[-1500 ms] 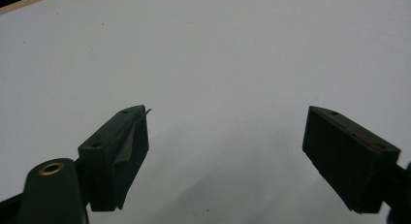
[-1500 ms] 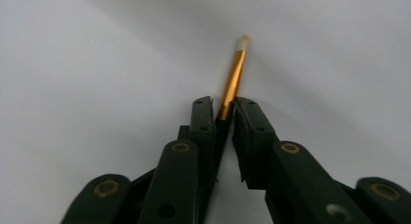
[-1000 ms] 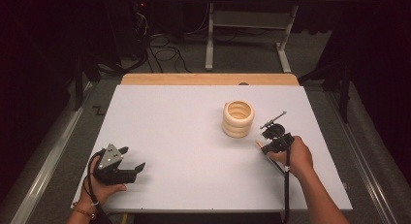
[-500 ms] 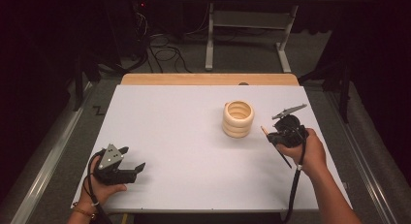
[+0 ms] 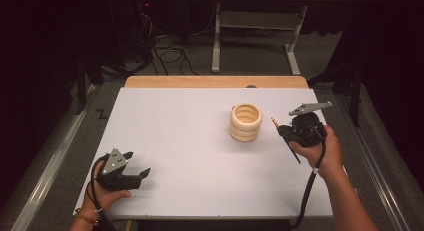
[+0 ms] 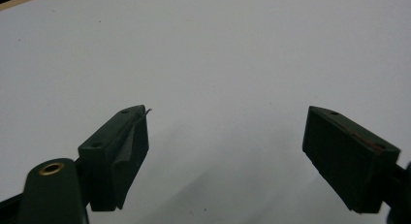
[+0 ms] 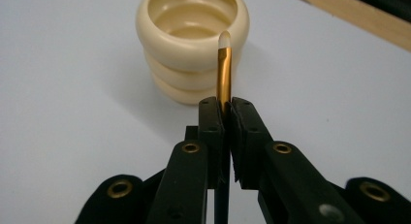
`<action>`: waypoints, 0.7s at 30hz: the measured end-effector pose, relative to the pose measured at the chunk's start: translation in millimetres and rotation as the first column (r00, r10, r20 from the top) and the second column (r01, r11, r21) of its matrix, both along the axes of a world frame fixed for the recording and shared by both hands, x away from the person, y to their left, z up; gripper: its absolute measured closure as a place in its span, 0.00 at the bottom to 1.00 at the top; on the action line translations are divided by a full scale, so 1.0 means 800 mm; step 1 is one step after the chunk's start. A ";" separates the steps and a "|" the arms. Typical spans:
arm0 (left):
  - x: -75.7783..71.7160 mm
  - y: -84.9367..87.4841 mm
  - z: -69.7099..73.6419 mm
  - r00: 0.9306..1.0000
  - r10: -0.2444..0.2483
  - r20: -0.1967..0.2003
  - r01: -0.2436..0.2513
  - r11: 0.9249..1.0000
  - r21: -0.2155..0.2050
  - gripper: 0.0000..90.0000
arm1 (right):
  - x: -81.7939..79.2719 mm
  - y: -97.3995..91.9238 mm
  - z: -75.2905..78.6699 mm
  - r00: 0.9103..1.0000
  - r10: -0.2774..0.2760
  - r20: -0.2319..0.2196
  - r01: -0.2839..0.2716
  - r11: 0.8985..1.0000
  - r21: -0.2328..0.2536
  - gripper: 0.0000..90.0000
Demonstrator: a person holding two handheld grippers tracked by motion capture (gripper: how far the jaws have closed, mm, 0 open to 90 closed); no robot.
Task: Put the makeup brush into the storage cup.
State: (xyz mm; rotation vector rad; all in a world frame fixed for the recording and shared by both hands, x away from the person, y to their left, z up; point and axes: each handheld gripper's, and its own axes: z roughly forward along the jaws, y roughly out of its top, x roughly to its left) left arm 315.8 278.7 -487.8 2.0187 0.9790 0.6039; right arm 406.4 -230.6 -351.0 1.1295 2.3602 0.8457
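Your right gripper [image 7: 224,112] is clamping a brush [image 7: 224,71] by its gold ferrule, the pale tip poking past the jaws and the dark handle trailing back below your hand. The ribbed cream holder [image 5: 246,122] is sitting just beyond the tip, toward the table's middle, mouth facing up. Your left gripper [image 5: 135,166] is resting wide and empty, well apart at the near left, so the right hand is nearer. I judge you are needing the brush's long axis tipped upright over that mouth.

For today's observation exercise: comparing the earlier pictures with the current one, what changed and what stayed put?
The right gripper, shut on the brush, lifted it off the table and carried it up and away from the person. The ringed holder and the open left gripper stayed put.
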 end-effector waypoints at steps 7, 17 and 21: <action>0.000 -0.001 -0.001 1.000 -0.003 -0.002 0.003 1.000 -0.002 0.20 | -0.001 -0.002 0.013 0.998 -0.004 0.062 0.002 0.999 0.032 0.95; 0.001 -0.001 -0.001 1.000 -0.003 -0.003 0.003 1.000 -0.004 0.20 | 0.001 -0.002 0.029 0.989 -0.021 0.150 0.005 0.994 0.107 0.95; 0.001 -0.001 -0.002 1.000 -0.005 -0.006 0.005 1.000 -0.003 0.20 | 0.003 0.001 0.035 0.982 -0.023 0.187 -0.002 0.992 0.130 0.95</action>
